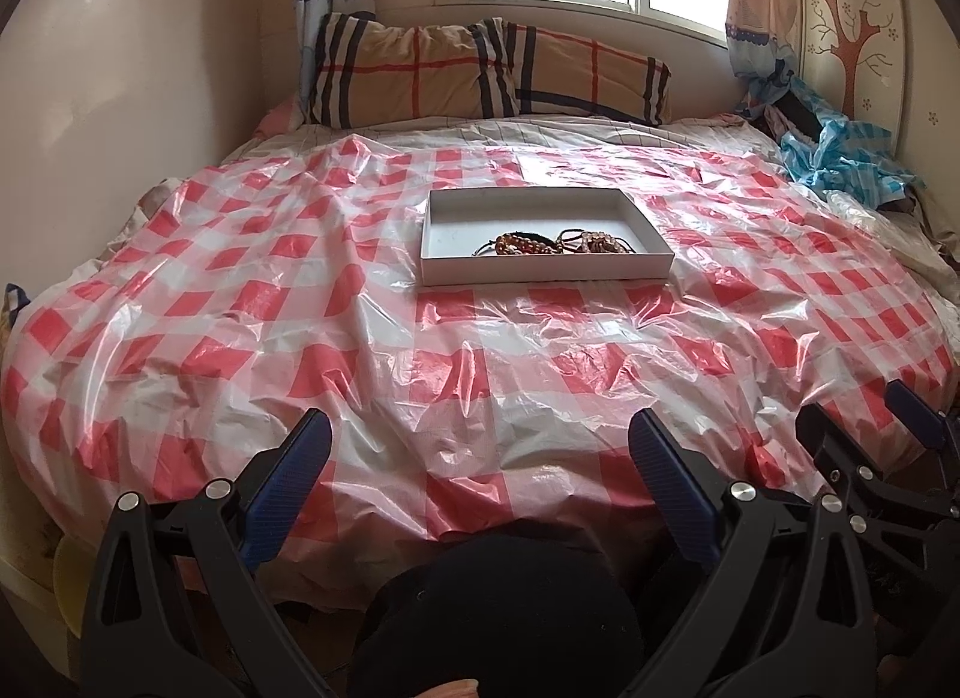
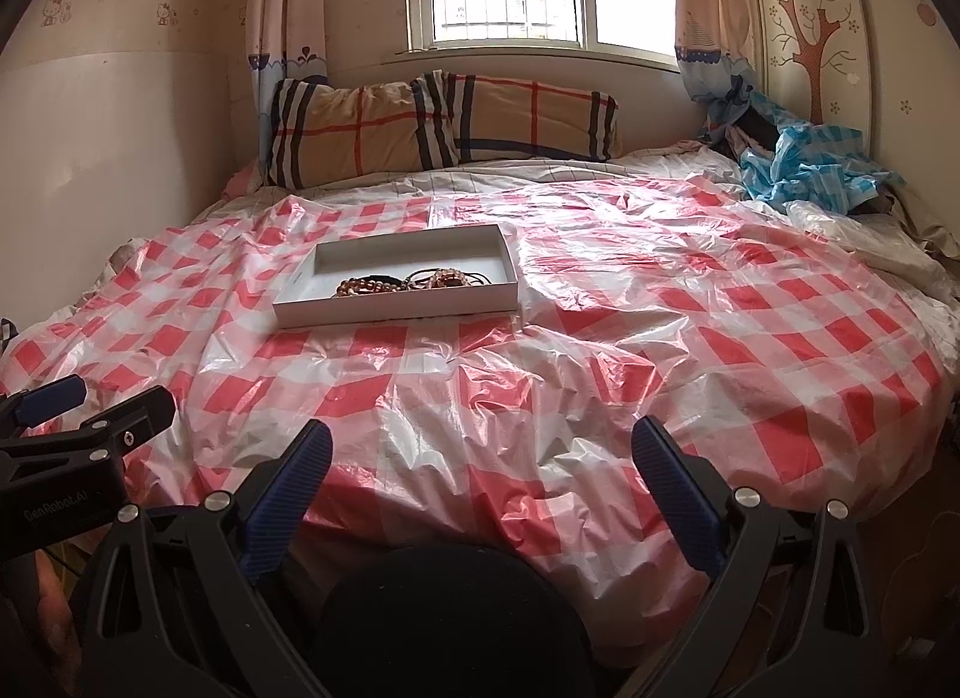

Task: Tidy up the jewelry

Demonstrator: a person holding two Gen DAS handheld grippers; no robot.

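Both grippers, left (image 1: pixel 480 446) and right (image 2: pixel 480 458), spread wide and empty, hovering at near edge of plastic sheet (image 1: pixel 480 350).
Beads (image 1: pixel 543 243) bunched against front wall of white box (image 1: pixel 651 230), mid-bed, well apart from either gripper. Suggested: reach over front wall, come down from above, pinch single strand, lift slowly to avoid snagging neighbours.

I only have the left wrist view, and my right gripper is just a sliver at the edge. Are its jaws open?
Observer: Yes. The right gripper has its jaws spread wide over the checked sheet, with nothing between them.
Operator: Where does my left gripper sit from that side?
Observer: The left gripper shows side-on at the left edge, well short of the white box and touching nothing.
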